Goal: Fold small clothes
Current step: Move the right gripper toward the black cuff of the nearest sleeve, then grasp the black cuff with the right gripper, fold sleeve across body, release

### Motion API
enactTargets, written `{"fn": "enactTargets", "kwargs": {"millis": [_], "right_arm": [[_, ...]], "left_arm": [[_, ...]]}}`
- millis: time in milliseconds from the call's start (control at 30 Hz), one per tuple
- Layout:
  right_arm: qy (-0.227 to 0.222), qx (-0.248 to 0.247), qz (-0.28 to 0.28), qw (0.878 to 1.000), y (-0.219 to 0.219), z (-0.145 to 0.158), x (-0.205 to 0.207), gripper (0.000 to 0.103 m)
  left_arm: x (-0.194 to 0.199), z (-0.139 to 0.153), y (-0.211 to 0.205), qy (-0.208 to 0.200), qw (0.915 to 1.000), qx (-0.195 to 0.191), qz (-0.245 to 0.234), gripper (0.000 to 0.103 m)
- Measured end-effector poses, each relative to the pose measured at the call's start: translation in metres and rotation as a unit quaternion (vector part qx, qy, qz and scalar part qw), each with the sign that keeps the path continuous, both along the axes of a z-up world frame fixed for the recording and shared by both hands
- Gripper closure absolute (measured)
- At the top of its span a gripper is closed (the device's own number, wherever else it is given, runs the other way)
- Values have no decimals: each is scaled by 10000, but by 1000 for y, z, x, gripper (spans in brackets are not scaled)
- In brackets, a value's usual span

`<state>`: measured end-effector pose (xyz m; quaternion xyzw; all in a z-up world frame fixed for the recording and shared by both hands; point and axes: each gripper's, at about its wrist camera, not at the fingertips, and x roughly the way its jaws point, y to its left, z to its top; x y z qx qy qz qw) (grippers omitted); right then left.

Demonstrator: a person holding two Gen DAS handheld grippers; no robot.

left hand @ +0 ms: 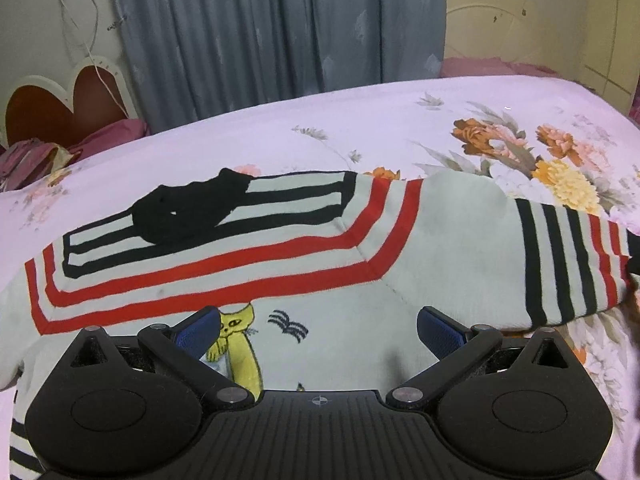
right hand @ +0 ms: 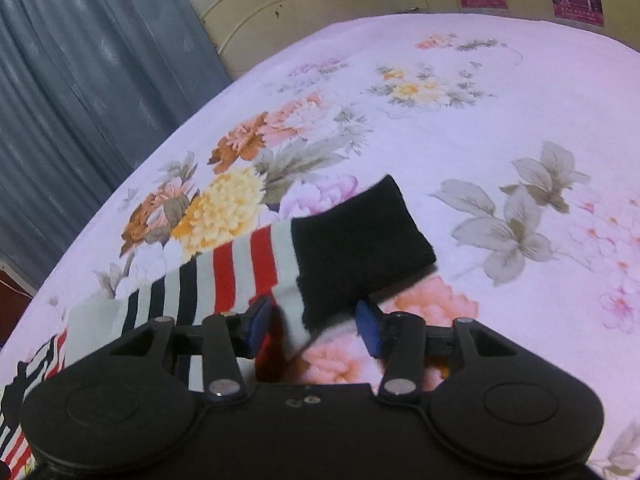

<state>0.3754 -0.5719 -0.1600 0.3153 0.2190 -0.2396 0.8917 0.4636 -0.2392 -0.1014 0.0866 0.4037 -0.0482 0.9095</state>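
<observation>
A small light-grey sweater (left hand: 440, 248) with red and black stripes lies spread on the floral bed sheet (left hand: 360, 120). Its black collar (left hand: 192, 212) lies at the far left and a yellow cat print (left hand: 240, 340) sits near my left gripper (left hand: 320, 332). That gripper hovers over the sweater's body, jaws wide open with nothing held. In the right wrist view the striped sleeve (right hand: 240, 276) ends in a black cuff (right hand: 360, 248). My right gripper (right hand: 314, 324) is shut on the sleeve at the cuff, the fabric bunched between its blue pads (right hand: 370, 328).
A blue-grey curtain (left hand: 280, 40) hangs behind the bed. A heart-shaped headboard (left hand: 60, 108) and pink bedding (left hand: 24, 160) lie at the far left. A cream wardrobe (right hand: 300, 8) stands beyond the bed. Open sheet (right hand: 500, 128) stretches right of the sleeve.
</observation>
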Motion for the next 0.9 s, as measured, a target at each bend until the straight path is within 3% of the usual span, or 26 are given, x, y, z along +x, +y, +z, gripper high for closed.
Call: {"fn": "enactTargets", "kwargs": {"millis": [133,300,367,467,567,700,900], "right_arm": [[-26,-78,-126,9999,-2,-1,2,77],[-119,58,192,9997,-1,0,6,73],[-31,-139,192,9997,5,3,9,92],[317,-522,-25,9981,13,11,16,95],[307,-1410,354,9889,51,36,28,95],[108,-1940,1087,9749,116,66,52,96],[-169,-2557,2571,9318,260,87,94,96]], "left_arm": [[9,4,10,-91,9999,-29,137,0],[17,3,46,-118,9991,-65,398,0],[19,1,65,-102,9986,-109,511,0],[22,-2,96,-69,9981,-124,594,0],[26,-9,127,-17,9980,-104,621,0],[26,-14,171,-23,9968,-353,713,0],[17,-14,247,-51,9916,-917,906,1]]}}
